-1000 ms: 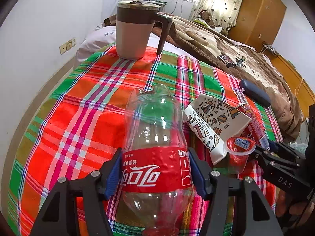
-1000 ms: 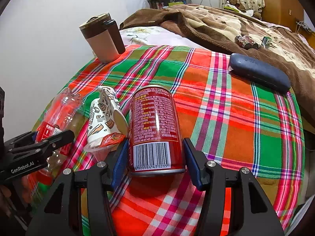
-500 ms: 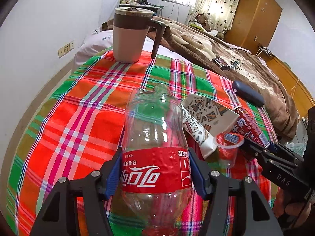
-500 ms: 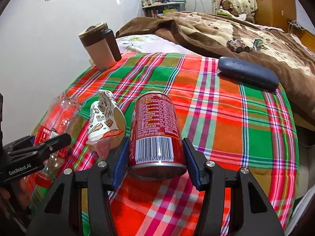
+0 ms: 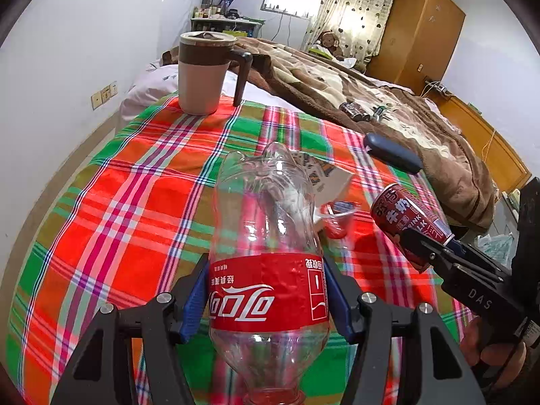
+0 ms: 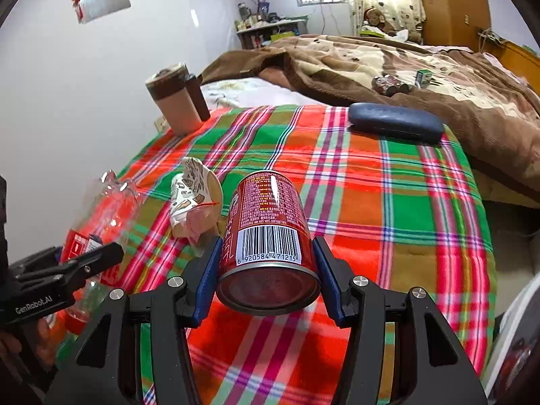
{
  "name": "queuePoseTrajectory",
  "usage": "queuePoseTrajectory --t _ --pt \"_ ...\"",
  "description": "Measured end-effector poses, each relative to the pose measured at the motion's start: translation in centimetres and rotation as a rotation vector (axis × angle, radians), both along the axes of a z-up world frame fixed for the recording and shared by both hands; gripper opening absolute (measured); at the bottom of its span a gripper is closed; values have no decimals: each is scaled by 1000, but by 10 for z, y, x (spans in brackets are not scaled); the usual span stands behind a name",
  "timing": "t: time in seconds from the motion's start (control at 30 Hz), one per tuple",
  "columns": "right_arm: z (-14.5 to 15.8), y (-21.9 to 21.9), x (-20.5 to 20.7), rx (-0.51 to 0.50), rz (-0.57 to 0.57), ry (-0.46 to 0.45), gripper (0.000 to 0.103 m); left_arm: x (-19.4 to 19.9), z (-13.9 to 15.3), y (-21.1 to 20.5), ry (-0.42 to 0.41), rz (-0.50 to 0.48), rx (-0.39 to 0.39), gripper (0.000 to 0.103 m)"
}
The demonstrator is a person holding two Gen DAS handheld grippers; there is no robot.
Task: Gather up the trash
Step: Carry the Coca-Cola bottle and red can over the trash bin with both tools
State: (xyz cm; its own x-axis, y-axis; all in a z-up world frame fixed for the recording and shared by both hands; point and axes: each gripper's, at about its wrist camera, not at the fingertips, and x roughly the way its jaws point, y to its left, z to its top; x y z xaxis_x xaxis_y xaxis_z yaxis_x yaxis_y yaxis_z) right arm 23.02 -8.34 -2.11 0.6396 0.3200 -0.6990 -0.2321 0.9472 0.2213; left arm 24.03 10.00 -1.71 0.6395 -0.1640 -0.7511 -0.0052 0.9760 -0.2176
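Observation:
My left gripper (image 5: 266, 300) is shut on an empty clear cola bottle (image 5: 266, 236) with a red label, held above the plaid tablecloth (image 5: 135, 209). My right gripper (image 6: 268, 270) is shut on a red drink can (image 6: 266, 219), also lifted off the cloth. Each shows in the other view: the can (image 5: 401, 216) at the right, the bottle (image 6: 101, 212) at the left. A crumpled patterned paper cup (image 6: 192, 195) and a small clear plastic cup with a red lid (image 5: 337, 216) lie on the cloth between them.
A tan mug with a brown lid (image 5: 206, 74) stands at the far left corner. A dark blue glasses case (image 6: 395, 121) lies at the far right edge. A bed with a brown blanket (image 6: 405, 67) is behind the table. A white wall (image 5: 67, 50) runs along the left.
Both grippers have risen and pulled back from the table with the bottle and the can held. The paper cup and small plastic cup stayed on the cloth.

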Motion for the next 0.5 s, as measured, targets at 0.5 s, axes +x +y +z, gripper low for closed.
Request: queuePoseTrajectory --t 0.5 --pt "23 -66 -60 50 -123 -69 54 -39 34 -77 -69 -166 8 62"
